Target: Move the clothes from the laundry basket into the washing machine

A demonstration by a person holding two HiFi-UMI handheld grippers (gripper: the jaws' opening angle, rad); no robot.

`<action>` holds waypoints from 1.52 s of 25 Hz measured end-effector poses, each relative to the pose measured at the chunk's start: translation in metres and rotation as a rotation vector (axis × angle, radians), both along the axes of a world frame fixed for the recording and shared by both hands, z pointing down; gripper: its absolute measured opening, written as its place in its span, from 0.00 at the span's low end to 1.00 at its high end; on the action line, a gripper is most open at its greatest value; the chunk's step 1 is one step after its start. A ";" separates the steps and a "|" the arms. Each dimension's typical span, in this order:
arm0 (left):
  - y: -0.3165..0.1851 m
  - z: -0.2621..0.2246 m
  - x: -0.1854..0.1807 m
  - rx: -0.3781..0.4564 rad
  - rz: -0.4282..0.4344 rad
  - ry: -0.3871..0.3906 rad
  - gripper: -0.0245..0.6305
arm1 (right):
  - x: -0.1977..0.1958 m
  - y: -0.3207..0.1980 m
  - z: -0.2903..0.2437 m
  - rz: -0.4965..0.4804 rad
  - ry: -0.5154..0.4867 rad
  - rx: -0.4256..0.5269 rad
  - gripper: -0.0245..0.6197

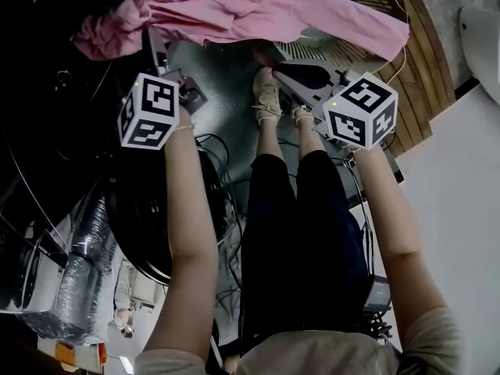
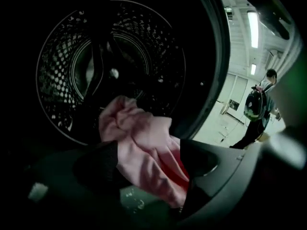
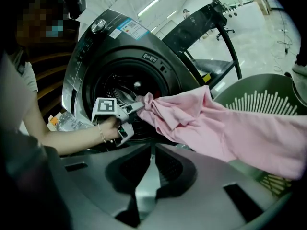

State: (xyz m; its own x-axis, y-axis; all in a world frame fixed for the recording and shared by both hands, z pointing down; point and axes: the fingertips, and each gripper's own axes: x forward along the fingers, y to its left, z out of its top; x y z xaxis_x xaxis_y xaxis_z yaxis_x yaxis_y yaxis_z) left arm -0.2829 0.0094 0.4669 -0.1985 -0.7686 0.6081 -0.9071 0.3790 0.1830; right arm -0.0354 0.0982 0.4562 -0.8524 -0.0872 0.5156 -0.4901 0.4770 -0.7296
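Pink cloth (image 1: 258, 10) crumpled across frame top; left gripper (image 2: 148, 158) angled down, jaws wide around it; right gripper (image 3: 152, 151) closed, empty.

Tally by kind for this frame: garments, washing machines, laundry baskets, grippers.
Pink garment: 1
Washing machine: 1
Green laundry basket: 1
Grippers: 2, the left gripper and the right gripper
Total: 5
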 end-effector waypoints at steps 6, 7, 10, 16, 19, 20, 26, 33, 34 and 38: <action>0.025 0.075 0.095 -0.186 0.053 0.264 0.69 | 0.002 0.001 0.006 0.002 0.009 -0.006 0.08; 0.025 0.086 0.102 -0.209 0.051 0.290 0.70 | 0.003 0.002 0.008 0.002 0.010 -0.009 0.07; 0.018 0.112 0.108 -0.235 0.047 0.324 0.70 | 0.006 0.005 0.013 0.005 0.014 -0.022 0.07; -0.007 0.102 0.074 -0.209 0.074 0.117 0.12 | 0.005 0.007 0.018 -0.002 0.011 -0.016 0.07; -0.018 0.082 0.058 -0.178 0.120 0.024 0.11 | 0.004 0.003 0.018 0.004 0.015 -0.009 0.07; -0.023 0.071 0.052 -0.163 0.143 -0.030 0.11 | 0.003 0.001 0.016 0.007 0.016 -0.004 0.07; -0.060 0.019 0.009 -0.073 0.213 -0.265 0.11 | -0.004 -0.008 0.008 0.031 -0.003 0.014 0.07; -0.092 -0.028 -0.061 0.009 0.104 -0.413 0.11 | -0.011 -0.002 0.005 0.019 -0.019 0.019 0.07; -0.094 -0.023 -0.063 0.000 0.106 -0.402 0.12 | -0.011 -0.001 0.005 0.017 -0.018 0.017 0.07; -0.085 -0.007 -0.066 -0.036 0.030 -0.364 0.26 | -0.013 0.004 0.010 0.011 -0.013 0.003 0.07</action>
